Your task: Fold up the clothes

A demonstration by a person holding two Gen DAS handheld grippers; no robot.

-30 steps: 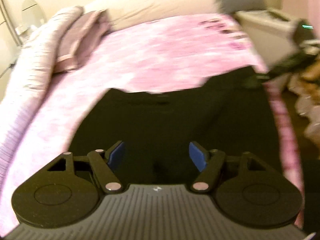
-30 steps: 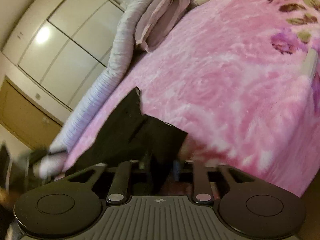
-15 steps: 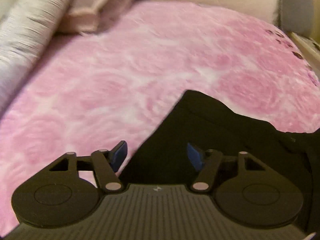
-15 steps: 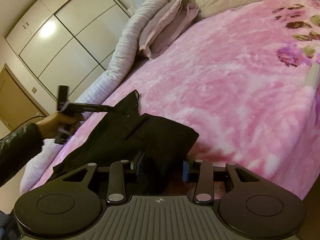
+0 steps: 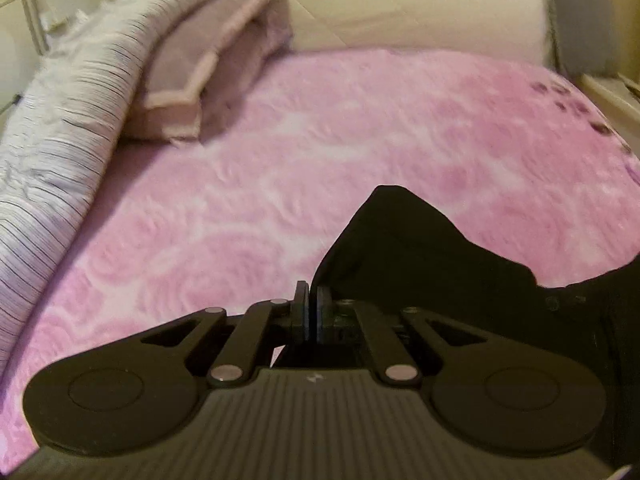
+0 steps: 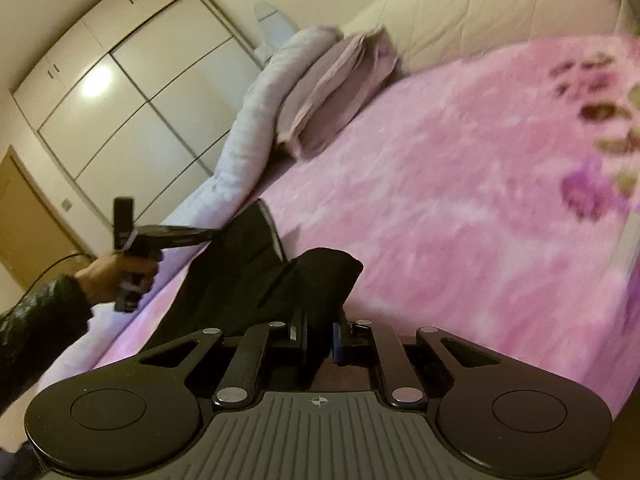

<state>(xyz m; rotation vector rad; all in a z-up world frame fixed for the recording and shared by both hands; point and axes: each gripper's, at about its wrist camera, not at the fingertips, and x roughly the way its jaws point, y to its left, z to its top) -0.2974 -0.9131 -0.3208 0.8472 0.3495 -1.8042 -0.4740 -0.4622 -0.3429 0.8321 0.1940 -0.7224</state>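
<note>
A black garment (image 5: pixel 420 256) lies on the pink bed cover (image 5: pixel 280 152). In the left wrist view my left gripper (image 5: pixel 313 312) is shut on the garment's left edge, its fingers pressed together. In the right wrist view the garment (image 6: pixel 256 280) runs from my right gripper (image 6: pixel 318 336) up to the left gripper (image 6: pixel 168 240), which a hand holds at the garment's far corner. My right gripper is shut on a bunched fold of the garment near the bed's front edge.
A folded mauve blanket (image 5: pixel 216 72) and a rolled striped quilt (image 5: pixel 68 128) lie along the left side of the bed. A cream headboard (image 5: pixel 400 8) stands behind. White wardrobe doors (image 6: pixel 132 96) show in the right wrist view.
My left gripper has closed on the garment's edge; it was open half a second ago. My right gripper still holds its fold, and the garment is now stretched between the two.
</note>
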